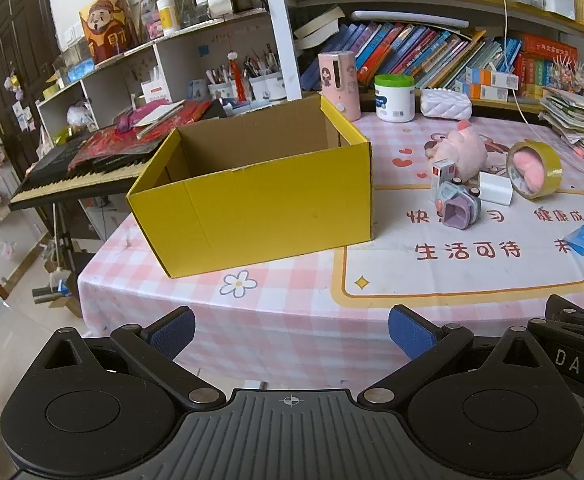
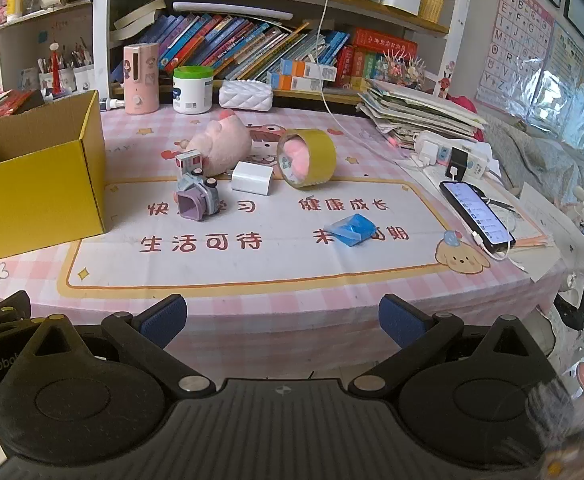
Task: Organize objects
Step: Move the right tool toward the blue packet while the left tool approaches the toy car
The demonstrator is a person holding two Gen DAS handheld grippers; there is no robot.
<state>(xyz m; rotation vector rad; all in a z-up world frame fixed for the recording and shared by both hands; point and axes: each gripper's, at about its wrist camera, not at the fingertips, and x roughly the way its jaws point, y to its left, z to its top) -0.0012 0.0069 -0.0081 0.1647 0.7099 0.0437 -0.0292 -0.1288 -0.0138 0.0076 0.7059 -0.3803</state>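
An open yellow cardboard box stands on the table's left part; it also shows in the right wrist view. To its right lie a pink plush toy, a yellow tape roll, a white charger cube, a purple-grey toy car, a small white-red box and a blue packet. My left gripper is open and empty, in front of the table's near edge. My right gripper is open and empty, beside it to the right.
A pink humidifier, a white jar and a white quilted case stand at the back below bookshelves. A paper stack, power strip and phone are at right. A keyboard stands left of the table.
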